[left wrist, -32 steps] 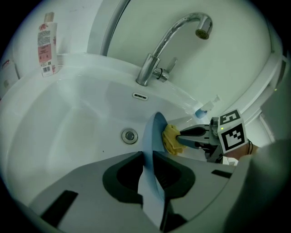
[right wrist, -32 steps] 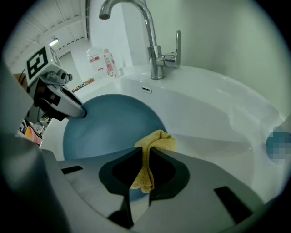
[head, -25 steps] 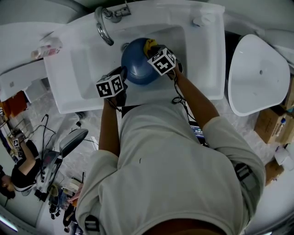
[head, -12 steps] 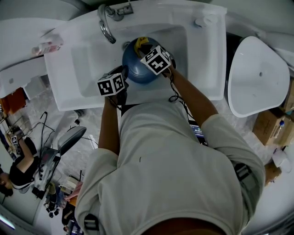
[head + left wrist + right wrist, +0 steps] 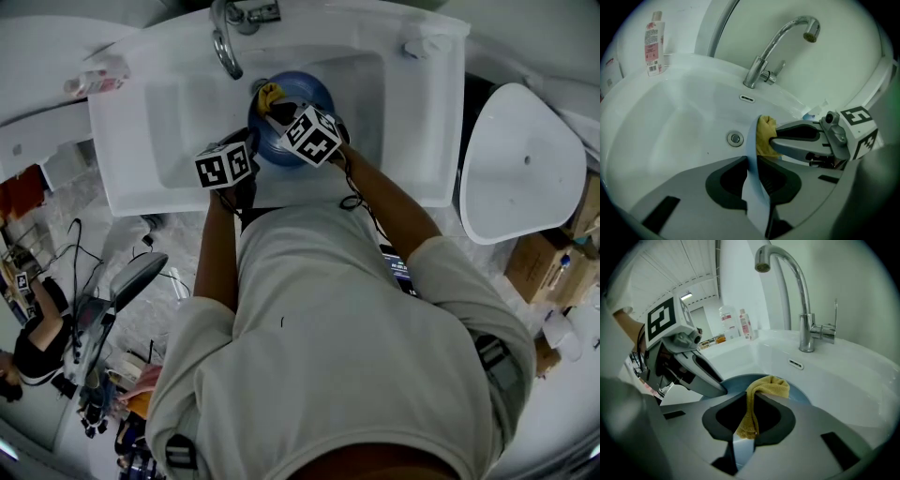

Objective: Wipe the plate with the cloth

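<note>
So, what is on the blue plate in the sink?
A yellow cloth, pinched in the fingers of the right gripper, lies against the plate. The plate surface beneath the cloth is covered.

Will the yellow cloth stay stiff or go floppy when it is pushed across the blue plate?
Probably floppy: the cloth droops over the plate rim and hangs limp in the right gripper. It looks thin and light, so it may bunch up rather than slide flat.

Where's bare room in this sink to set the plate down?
Bare: the basin floor left of the drain, and the sink ledge on the right. Crowded by the faucet, where left claw grips the plate and right claw holds the cloth against it.
</note>
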Demonstrator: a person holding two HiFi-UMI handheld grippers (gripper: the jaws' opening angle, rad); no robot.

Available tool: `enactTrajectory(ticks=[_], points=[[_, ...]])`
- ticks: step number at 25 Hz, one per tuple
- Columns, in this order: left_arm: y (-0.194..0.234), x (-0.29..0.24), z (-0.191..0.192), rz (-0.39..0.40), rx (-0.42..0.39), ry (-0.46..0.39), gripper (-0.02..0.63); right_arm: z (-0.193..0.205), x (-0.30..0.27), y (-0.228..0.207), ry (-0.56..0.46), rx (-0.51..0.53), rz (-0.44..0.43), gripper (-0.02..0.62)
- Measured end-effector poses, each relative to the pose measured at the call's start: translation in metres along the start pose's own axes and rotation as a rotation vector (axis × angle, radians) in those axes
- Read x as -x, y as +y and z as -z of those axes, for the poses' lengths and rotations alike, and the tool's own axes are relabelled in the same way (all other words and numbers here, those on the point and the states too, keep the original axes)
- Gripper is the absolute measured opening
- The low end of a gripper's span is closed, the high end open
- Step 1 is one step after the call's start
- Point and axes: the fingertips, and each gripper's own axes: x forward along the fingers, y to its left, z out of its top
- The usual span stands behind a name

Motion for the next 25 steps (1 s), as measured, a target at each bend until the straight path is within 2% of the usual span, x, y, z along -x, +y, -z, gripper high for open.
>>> enactTrajectory(ticks=[15,21,25], points=[[0.001,0.003,0.004,-0.002,0.005,0.007,0.081,0.041,0.007,0.061,0.116,0.182,-0.191,0.048],[0.003,0.004,0.007,-0.003,0.013,0.016,0.081,0.065,0.009,0.076,0.206,0.213,-0.279,0.048],[0.004,0.004,0.009,-0.007,0.014,0.02,0.083,0.085,0.01,0.077,0.275,0.226,-0.307,0.048]])
